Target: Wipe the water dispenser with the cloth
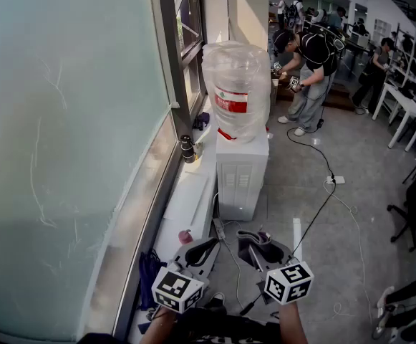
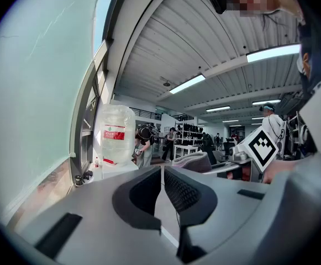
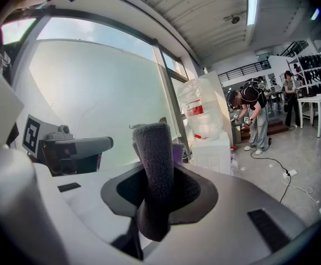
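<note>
Grey, nubbly cloth (image 3: pixel 153 148) stands upright in the right gripper (image 3: pixel 156 195), whose jaws are clamped firmly on it. The left gripper (image 2: pixel 163 187) carries nothing, its jaws drawn all but together. Both hang well short of the water dispenser (image 1: pixel 241 174), a white cabinet set against the window ledge (image 1: pixel 186 199) with a clear bottle (image 1: pixel 235 92) on top. This looks like the approach step, with no wiping begun. Next, the cloth needs carrying forward to the dispenser and pressing flat against its top or front.
</note>
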Action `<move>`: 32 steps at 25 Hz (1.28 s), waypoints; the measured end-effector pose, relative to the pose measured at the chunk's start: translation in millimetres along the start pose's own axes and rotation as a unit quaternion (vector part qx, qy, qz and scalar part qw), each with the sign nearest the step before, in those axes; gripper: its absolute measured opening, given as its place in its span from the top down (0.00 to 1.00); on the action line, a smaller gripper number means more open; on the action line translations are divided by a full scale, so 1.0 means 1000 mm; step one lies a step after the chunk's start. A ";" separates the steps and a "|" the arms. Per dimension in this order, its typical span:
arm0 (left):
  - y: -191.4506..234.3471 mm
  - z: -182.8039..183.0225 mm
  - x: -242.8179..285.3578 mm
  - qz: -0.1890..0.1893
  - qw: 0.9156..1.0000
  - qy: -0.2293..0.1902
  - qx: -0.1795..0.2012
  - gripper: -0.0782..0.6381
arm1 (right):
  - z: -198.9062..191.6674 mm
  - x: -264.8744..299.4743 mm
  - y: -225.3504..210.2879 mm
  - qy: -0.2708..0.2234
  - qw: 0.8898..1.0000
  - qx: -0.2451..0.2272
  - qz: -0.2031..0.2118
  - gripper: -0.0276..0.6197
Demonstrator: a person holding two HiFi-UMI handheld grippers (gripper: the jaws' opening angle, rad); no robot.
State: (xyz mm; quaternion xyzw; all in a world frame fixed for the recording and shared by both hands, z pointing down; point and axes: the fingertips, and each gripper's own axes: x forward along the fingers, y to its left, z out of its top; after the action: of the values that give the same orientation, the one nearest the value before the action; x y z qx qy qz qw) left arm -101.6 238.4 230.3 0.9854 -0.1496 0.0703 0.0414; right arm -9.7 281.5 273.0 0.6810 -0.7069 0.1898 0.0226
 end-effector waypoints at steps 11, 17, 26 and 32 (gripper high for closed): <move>-0.026 0.010 -0.002 0.010 1.000 -0.009 -0.001 0.85 | -0.001 -0.025 -0.008 -0.013 1.000 0.010 0.010 0.79; -0.052 0.003 -0.001 0.018 1.000 -0.009 -0.004 0.85 | -0.013 -0.046 -0.015 -0.011 1.000 0.014 0.025 0.79; -0.070 -0.017 0.004 0.030 0.999 0.016 -0.012 0.85 | -0.031 -0.060 -0.034 -0.002 0.999 0.028 0.034 0.79; -0.047 -0.009 0.024 0.031 0.999 0.019 -0.010 0.85 | -0.024 -0.033 -0.047 0.004 0.998 0.040 0.038 0.79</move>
State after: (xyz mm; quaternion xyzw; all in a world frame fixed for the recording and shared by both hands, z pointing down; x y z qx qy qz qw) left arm -66.2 277.6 239.8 0.9783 -0.1799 0.0892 0.0520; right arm 32.7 320.0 297.0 0.6536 -0.7236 0.2216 -0.0095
